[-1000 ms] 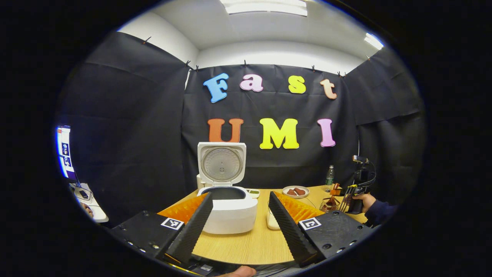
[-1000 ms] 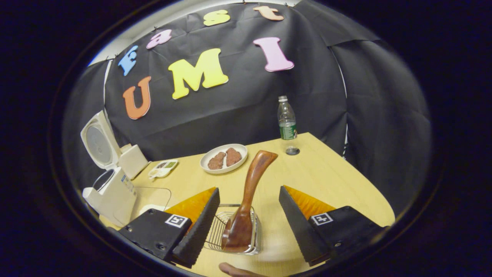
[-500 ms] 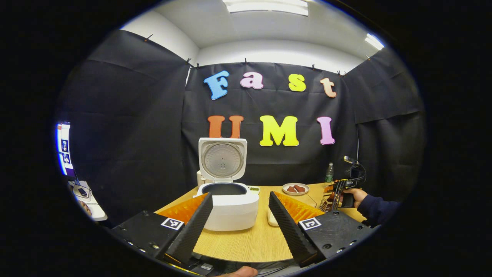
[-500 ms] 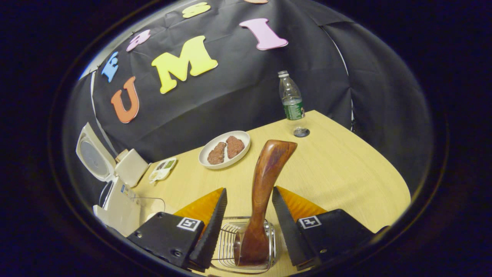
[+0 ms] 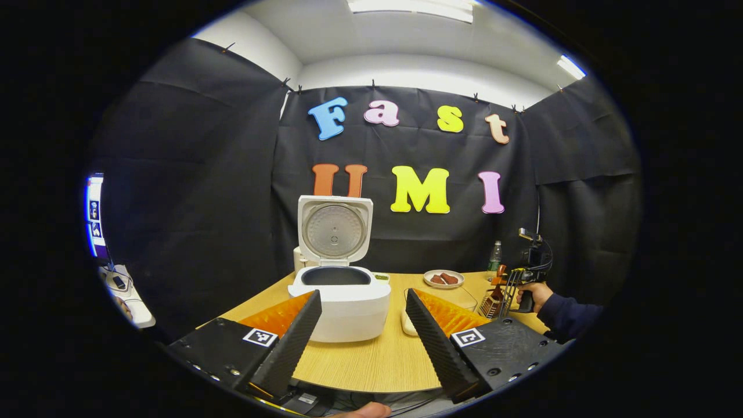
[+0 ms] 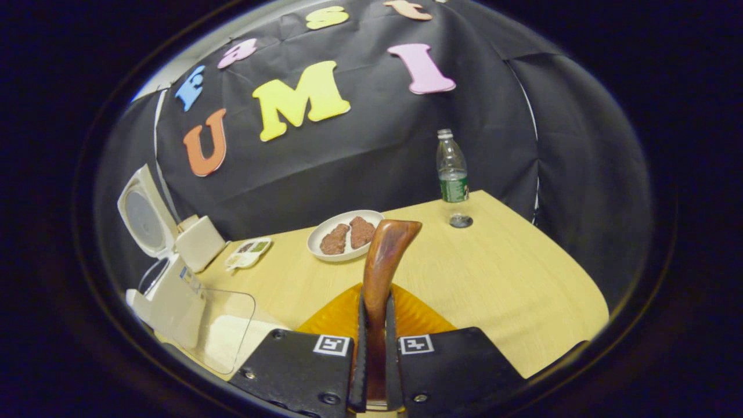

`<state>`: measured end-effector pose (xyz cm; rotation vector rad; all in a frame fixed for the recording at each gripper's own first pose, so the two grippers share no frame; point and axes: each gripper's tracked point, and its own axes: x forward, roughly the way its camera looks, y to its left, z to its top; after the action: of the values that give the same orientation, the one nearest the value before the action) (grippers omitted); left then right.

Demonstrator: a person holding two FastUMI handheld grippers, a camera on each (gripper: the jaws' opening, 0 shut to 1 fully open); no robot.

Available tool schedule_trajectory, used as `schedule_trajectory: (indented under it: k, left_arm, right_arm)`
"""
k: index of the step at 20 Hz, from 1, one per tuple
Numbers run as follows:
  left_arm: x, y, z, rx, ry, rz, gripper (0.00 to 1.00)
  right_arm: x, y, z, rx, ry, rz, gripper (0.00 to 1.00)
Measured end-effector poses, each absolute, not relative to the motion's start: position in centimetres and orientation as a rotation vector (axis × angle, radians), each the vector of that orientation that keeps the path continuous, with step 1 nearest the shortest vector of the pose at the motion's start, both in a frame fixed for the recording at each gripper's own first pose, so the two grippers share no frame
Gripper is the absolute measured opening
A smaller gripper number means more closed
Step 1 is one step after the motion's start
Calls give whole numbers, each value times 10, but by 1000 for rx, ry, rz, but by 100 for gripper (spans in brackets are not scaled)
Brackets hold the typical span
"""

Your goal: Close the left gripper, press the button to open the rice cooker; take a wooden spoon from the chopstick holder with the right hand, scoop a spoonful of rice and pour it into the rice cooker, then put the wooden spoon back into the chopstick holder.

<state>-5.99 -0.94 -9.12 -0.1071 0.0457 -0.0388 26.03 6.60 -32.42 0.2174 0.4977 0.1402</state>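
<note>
On the pale wooden counter (image 6: 493,273): one white open-lidded rice cooker (image 5: 342,302), one white plate (image 6: 343,233) bearing two brown meat pieces (image 6: 348,234), one clear plastic bottle (image 6: 453,174), one brown wooden spoon (image 6: 383,261).

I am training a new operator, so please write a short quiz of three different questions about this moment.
1. True or false: the rice cooker has its lid up.
2. What does the right gripper hold between its fingers? A) water bottle B) wooden spoon C) plate
3. Fill in: the plate carries two brown pieces of ____.

Key: 1 true. 2 B, the wooden spoon. 3 food; what kind, I cannot tell.
</note>
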Motion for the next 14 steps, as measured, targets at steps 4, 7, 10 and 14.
schedule_trajectory:
  k: [4,7,10,14]
  left_arm:
    - [-61,-10,-94,-103,50,-38,93]
    - [-64,-10,-92,-89,47,-36,93]
    - [-65,-10,-92,-86,41,-40,94]
    - [-69,-10,-92,-88,31,-46,93]
  right_arm:
    - [249,70,-313,127,449,143,16]
    - [246,65,-288,109,375,119,14]
    - [235,69,-267,122,351,113,13]
    - [221,74,-223,74,255,94,13]
